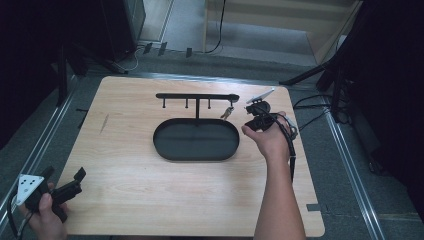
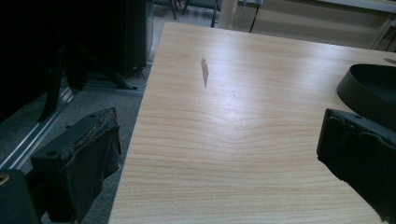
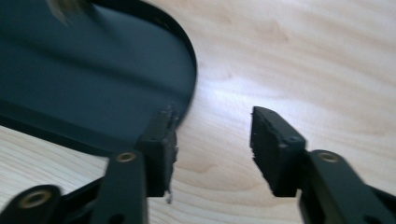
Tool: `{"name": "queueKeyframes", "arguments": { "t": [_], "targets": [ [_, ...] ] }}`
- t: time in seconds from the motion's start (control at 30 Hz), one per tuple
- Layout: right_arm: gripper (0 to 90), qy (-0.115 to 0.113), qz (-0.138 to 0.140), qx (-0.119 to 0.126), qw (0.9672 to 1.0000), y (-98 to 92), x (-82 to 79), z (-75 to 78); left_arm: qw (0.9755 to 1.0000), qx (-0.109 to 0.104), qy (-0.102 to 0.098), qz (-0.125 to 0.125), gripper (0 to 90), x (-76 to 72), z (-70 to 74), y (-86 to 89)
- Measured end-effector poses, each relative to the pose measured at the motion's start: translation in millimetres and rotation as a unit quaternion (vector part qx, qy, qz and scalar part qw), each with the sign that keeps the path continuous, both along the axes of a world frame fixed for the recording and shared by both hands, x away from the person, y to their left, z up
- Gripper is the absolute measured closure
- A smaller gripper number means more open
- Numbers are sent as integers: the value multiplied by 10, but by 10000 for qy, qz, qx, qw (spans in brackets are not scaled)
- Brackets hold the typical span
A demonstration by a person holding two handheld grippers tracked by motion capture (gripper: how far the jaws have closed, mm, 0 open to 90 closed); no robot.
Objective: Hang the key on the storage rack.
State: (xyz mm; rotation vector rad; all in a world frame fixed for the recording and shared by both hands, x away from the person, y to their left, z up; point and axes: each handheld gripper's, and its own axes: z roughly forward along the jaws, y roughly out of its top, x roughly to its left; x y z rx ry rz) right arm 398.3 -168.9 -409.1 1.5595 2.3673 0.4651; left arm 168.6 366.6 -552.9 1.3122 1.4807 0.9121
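Observation:
A black oval tray [image 1: 195,151] lies mid-table, and a black hook rail [image 1: 197,96] stands on a post at its far side. A small key [image 1: 227,113] hangs from the rail's right end. My right gripper [image 1: 256,114] hovers just right of that key, over the tray's right end. In the right gripper view its jaws stand open [image 3: 215,140] above the tray rim [image 3: 189,88] and bare wood, with nothing between them. A blurred brass shape [image 3: 70,7] shows at the top left. My left gripper [image 1: 64,176] rests at the table's near left corner, open [image 2: 219,154] and empty.
The wooden table [image 1: 130,170] has a dark scuff [image 2: 204,72] toward its left side. Black stands and cables [image 1: 315,105] crowd the floor to the right and behind. The left table edge [image 2: 140,121] drops to grey floor and metal rails.

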Motion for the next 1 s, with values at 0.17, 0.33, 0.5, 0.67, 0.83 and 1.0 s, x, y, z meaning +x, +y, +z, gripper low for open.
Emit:
{"name": "queueKeyframes", "arguments": {
  "t": [0.17,0.33,0.5,0.67,0.83,1.0],
  "targets": [
    [401,82,-218,-10,9997,-148,-39,-189,10000,14,5,3,2,0,1,-1],
    [238,53,-502,-42,9987,-294,-96,-353,10000,29,7,4,2,1,1,-5],
    [119,-309,-851,-252,9956,-424,-177,-454,10000,36,5,2,2,1,0,-8],
    [0,-610,-991,-271,9928,-565,-297,-588,10000,66,11,-3,2,1,1,-11],
    [0,-853,-1092,77,9903,-750,-432,-714,10000,75,9,15,2,0,1,-13],
    [0,-1172,-1149,301,9860,-932,-594,-852,10000,81,-1,21,2,0,1,-18]
  ]
}}
